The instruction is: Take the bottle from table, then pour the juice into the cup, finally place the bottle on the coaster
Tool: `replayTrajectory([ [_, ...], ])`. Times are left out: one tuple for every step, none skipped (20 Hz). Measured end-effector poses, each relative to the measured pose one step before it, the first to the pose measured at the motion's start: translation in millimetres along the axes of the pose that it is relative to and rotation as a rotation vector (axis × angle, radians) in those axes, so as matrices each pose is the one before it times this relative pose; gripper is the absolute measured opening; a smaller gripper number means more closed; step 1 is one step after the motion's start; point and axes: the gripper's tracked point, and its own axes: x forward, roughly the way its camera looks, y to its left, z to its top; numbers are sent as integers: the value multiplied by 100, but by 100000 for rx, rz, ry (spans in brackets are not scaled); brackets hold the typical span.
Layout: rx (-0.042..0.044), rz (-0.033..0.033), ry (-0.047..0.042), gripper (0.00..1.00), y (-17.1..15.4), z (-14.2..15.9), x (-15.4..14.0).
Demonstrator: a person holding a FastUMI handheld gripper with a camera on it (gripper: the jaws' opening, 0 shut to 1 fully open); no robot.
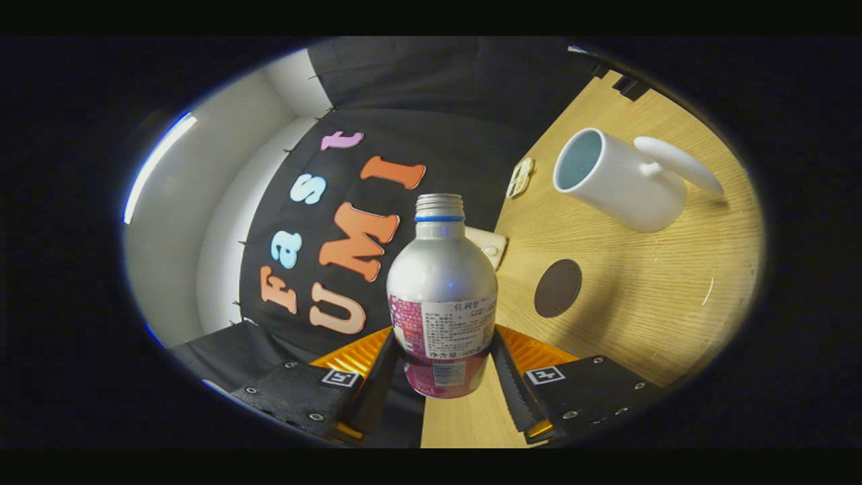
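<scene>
— Brushed silver and pink: what sits between the tongs?

— The bottle (442,296), uncapped, its threaded neck ringed by a blue band. The gripper (441,377) is clenched on it, one finger (377,377) pressed against each flank of the labelled lower body. The whole scene appears tilted, the table (640,303) rising at an angle beside the bottle.

— Where is the cup?

— The white cup (616,178) stands on the pale wood beyond the fingers and off to the right, well apart from the bottle, its open mouth turned toward the booth wall and its long handle (680,164) jutting away on the far side.

— And the coaster?

— The coaster (557,288), a dark round disc, lies flat on the wood between the bottle and the cup, nearer the bottle, touching neither.

— What about the edges?

— The table's far edge meets the black cloth just behind the bottle's shoulder. Two small pale fittings (520,177) sit along that edge, one partly hidden by the bottle. What they are cannot be told.

— Any open room?

— Bare wood spreads around the coaster and below the cup, out toward the table's right side. A faint pale scratch (707,291) marks that stretch.
</scene>
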Motion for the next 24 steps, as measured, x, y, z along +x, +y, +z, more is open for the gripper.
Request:
replayTrajectory([
  [2930,-125,-820,75,-85,465,471],
  [2970,289,-747,74,44,427,183],
  [3278,345,-783,74,89,401,262],
  [3161,717,-661,74,11,339,-198],
  [2571,596,-608,74,164,147,126],
  [1834,176,-73,74,-68,88,-30],
  [1421,-587,-9,74,-92,94,24],
  [1270,-608,109,74,-241,51,23],
  [1697,-624,-113,74,-180,27,71],
  [1894,-326,-372,74,326,255,207],
  [1537,-212,-537,74,44,203,107],
  [1821,-986,-854,74,-210,147,-62],
  [1649,-639,-138,74,-61,-79,-16],
  [1965,-590,-50,74,159,22,-27],
  [1856,-122,-265,74,156,97,190],
  [1552,328,-393,74,209,207,-117],
  [1311,171,-301,74,-19,166,-100],
  [1031,187,-282,74,107,289,24],
  [1078,27,-165,74,33,206,-91],
  [1419,-35,-432,74,41,315,192],
  [1661,100,-549,74,325,306,98],
  [1934,-167,-892,74,125,355,184],
  [1666,-55,-633,74,161,103,96],
  [1475,-121,-456,74,81,185,55],
])
